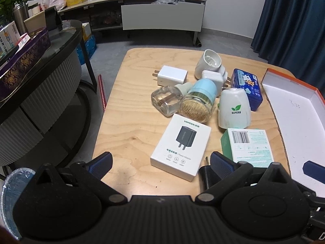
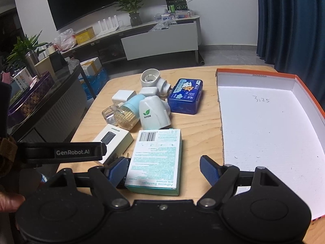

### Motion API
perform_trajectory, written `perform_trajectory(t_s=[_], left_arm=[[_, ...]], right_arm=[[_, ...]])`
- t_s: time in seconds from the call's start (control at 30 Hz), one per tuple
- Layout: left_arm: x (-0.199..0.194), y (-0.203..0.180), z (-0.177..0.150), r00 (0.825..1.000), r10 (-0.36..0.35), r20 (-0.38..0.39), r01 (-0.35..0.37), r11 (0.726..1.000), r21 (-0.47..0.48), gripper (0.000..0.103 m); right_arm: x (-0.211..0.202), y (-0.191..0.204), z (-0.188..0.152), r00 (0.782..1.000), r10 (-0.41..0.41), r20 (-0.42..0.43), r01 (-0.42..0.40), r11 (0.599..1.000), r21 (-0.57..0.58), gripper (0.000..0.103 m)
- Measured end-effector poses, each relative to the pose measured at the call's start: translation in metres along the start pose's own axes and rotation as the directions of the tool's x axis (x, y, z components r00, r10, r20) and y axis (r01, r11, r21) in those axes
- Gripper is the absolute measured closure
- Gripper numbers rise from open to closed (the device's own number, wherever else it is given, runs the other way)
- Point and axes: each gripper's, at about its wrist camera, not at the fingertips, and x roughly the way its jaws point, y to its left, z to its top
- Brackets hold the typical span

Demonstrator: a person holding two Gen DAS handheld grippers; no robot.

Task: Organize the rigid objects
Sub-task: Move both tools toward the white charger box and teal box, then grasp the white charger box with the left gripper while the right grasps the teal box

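Right wrist view puts my right gripper (image 2: 164, 167) low over the near edge of the pale wooden table (image 2: 199, 126), its blue-padded fingers spread wide to either side of the mint-and-white bandage box (image 2: 156, 160), which lies flat, barcode face up. I cannot tell whether the left pad touches the box — the right one stands clear of it. Nothing is grasped yet. Just beside the box to the right sits the shallow white cardboard tray with the orange rim (image 2: 264, 134), bare inside apart from a handwritten mark.

From the left wrist view, my left gripper (image 1: 160, 162) also hangs released, its fingers parted over the white power-adapter box printed with a black plug (image 1: 180, 147). Beyond it the rest is bunched together: a clear glass bottle lying on its side (image 1: 165, 100), a light-blue-capped bottle of amber liquid (image 1: 198, 103), a white plug-in heater with a green leaf logo (image 1: 234, 108), a blue plastic case with a cartoon print (image 1: 246, 89), a white wall charger with bare prongs (image 1: 172, 75) and a white round-socket adapter (image 1: 209, 63).

I judge the task barely begun — the tray holds nothing. The step in hand looks like the first pick with the right gripper. Next I'd close squarely across the box's narrow width, lift clear of the small dark item just to its left, and carry it right over the orange rim.
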Motion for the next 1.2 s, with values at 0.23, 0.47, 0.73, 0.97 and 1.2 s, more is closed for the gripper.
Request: perform_trajectory(t_s=[0.23,0.47,0.73,0.97,1.2], left_arm=[[0.000,-0.002,-0.001,1.000,0.000,-0.004,0.000,1.000,0.001,0.000],[0.004,-0.004,0.000,1.000,0.002,-0.008,-0.002,1.000,0.008,0.000],[0.008,-0.004,0.001,1.000,0.007,-0.013,-0.007,1.000,0.015,0.000],[0.014,-0.009,0.001,1.000,0.000,-0.023,0.001,0.999,0.037,0.000],[0.018,-0.012,0.002,1.000,-0.003,-0.031,0.004,0.999,0.048,0.000]], right_arm=[[0.001,-0.002,-0.001,1.000,0.000,-0.007,0.000,1.000,0.013,0.010],[0.003,-0.002,-0.002,1.000,0.000,-0.013,0.000,1.000,0.020,0.010],[0.006,-0.002,-0.002,1.000,0.008,-0.020,-0.008,1.000,0.022,0.010],[0.007,-0.002,-0.002,1.000,0.010,-0.025,-0.009,0.999,0.032,0.010],[0.008,-0.003,-0.001,0.999,0.010,-0.031,-0.009,0.999,0.038,0.010]])
